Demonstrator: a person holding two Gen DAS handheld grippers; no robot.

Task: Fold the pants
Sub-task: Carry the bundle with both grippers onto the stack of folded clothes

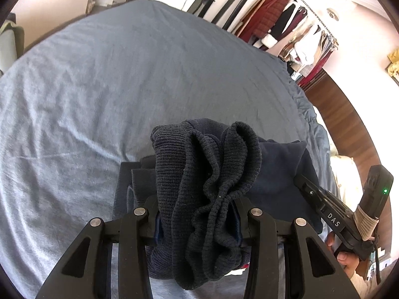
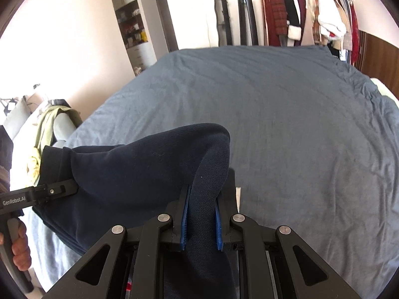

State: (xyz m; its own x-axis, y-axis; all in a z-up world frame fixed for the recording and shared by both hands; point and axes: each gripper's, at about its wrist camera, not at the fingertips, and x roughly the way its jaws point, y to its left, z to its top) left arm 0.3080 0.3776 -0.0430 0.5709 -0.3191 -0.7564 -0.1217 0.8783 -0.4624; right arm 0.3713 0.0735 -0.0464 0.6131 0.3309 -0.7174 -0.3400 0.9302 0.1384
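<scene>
Sweatpants (image 2: 129, 174), navy, knit: soft, limp, light, likely to sag between grips. Held above grey-blue bed (image 2: 299, 124). Left claw (image 1: 199, 214) clenched on bunched ribbed waistband (image 1: 212, 174); right claw (image 2: 200, 221) clenched on fabric fold. Best hold: waistband and hem corners.

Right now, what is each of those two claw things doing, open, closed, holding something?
Left gripper: closed on the bunched ribbed end of the navy pants.
Right gripper: closed on a smooth fold of the same pants.
</scene>
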